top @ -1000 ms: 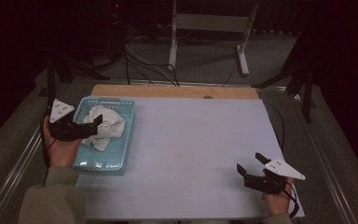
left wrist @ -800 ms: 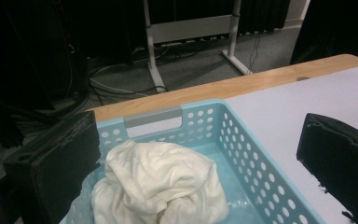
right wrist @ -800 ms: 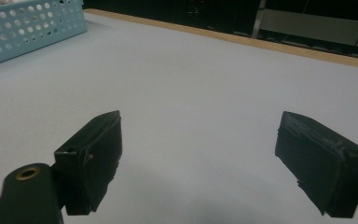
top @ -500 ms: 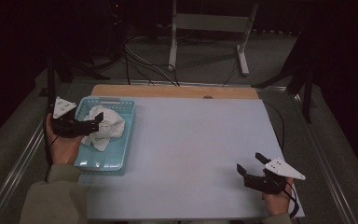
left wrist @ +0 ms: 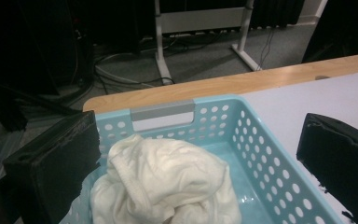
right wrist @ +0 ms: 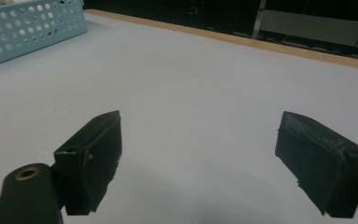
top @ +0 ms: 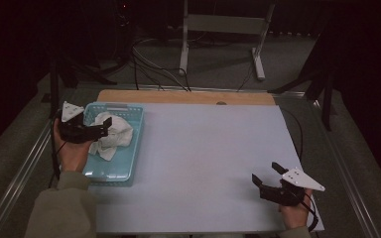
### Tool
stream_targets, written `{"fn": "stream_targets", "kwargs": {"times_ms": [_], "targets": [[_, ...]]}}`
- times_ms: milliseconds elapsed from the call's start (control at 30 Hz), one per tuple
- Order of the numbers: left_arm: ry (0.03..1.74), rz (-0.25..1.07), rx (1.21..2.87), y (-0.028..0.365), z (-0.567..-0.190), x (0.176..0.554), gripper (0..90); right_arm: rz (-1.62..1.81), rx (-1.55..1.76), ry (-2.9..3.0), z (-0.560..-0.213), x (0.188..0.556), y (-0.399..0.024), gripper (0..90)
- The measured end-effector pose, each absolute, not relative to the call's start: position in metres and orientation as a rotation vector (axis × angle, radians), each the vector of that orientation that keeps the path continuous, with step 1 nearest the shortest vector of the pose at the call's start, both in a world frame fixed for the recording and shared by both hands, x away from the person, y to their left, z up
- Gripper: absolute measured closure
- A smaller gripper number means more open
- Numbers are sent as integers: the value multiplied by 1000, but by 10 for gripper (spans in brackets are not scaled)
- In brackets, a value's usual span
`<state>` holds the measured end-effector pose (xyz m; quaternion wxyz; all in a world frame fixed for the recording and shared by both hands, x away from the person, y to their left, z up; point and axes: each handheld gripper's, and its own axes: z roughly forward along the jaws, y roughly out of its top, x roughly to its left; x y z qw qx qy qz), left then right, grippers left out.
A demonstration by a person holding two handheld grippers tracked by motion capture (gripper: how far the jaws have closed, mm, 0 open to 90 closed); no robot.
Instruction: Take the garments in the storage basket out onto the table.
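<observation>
A crumpled white cloth (top: 113, 135) (left wrist: 163, 184) lies in a light blue perforated basket (top: 127, 166) (left wrist: 261, 163) at the table's left side. My left gripper (top: 101, 128) (left wrist: 198, 177) hovers over the basket's left part, open, its jaws spread either side of the cloth and holding nothing. At the table's near right my right gripper (top: 265, 174) (right wrist: 209, 163) rests low over the white surface, open, with nothing between its jaws. The basket's corner (right wrist: 28, 23) shows far off in the right gripper view.
The white tabletop (top: 208, 153) has a wooden strip (top: 188, 97) along its far edge. Metal rails run along both sides. Beyond the table stand a white frame leg (top: 184, 44) and loose floor cables (top: 154, 64).
My left gripper has drawn back to the left and risen off the cloth, which stays in the basket. The right gripper has stayed put.
</observation>
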<state>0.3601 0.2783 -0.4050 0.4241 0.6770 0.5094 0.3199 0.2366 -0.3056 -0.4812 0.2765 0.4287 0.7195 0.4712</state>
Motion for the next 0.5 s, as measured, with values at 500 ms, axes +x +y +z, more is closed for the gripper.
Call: {"fn": "stream_targets", "kwargs": {"times_ms": [500], "targets": [[1346, 791, 1720, 282, -418, 376, 0, 1266, 1151, 1935, -481, 237, -305, 148]]}}
